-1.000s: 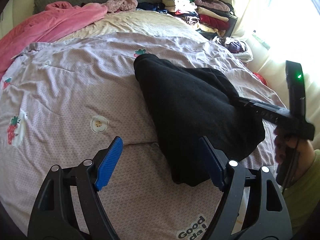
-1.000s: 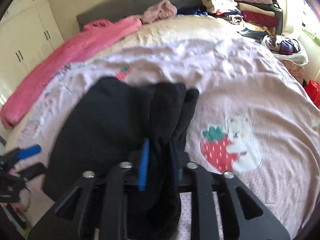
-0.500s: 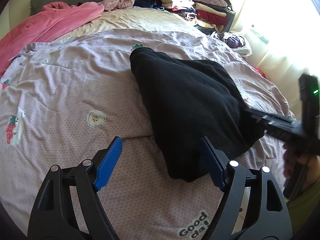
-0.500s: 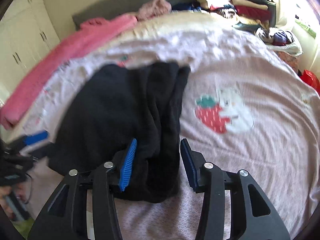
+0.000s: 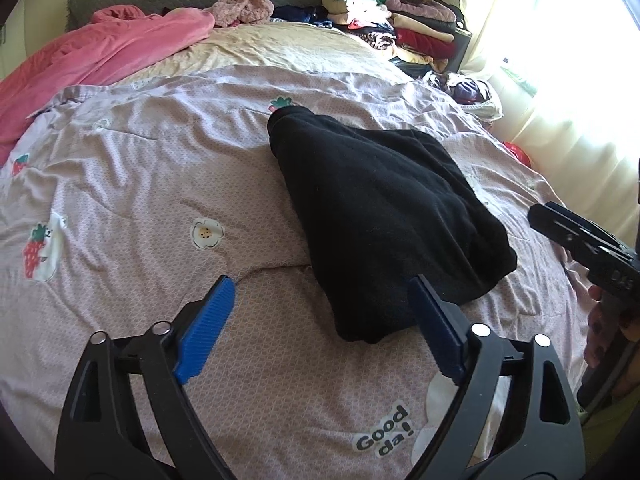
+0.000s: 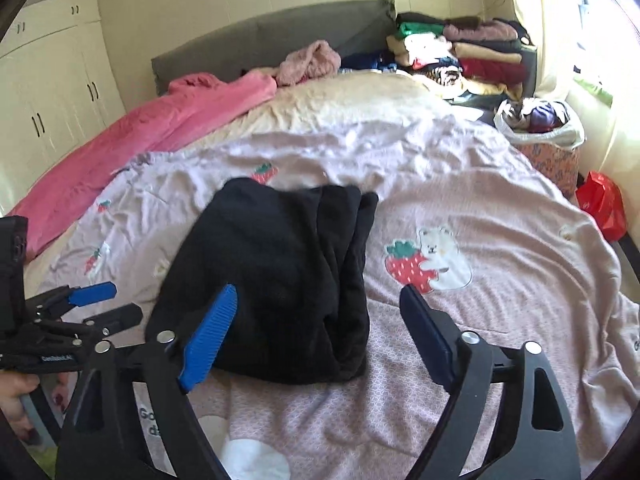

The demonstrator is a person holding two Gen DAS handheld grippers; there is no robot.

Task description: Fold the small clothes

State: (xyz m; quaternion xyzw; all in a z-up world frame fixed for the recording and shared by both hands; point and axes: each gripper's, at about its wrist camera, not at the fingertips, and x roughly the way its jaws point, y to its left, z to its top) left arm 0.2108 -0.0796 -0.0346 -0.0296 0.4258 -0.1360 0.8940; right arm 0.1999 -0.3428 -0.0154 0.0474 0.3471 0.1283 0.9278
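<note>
Right gripper (image 6: 318, 320) released black garment (image 6: 280, 276) | garment's folds indistinct

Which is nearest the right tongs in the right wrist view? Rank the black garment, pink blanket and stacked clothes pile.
1. black garment, just ahead of the right tongs
2. pink blanket, far left
3. stacked clothes pile, far right corner

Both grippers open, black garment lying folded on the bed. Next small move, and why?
Probably carry the black garment to the folded stack: it looks folded, and the left gripper and right gripper are both open and empty, so either can regrasp its near edge.
</note>
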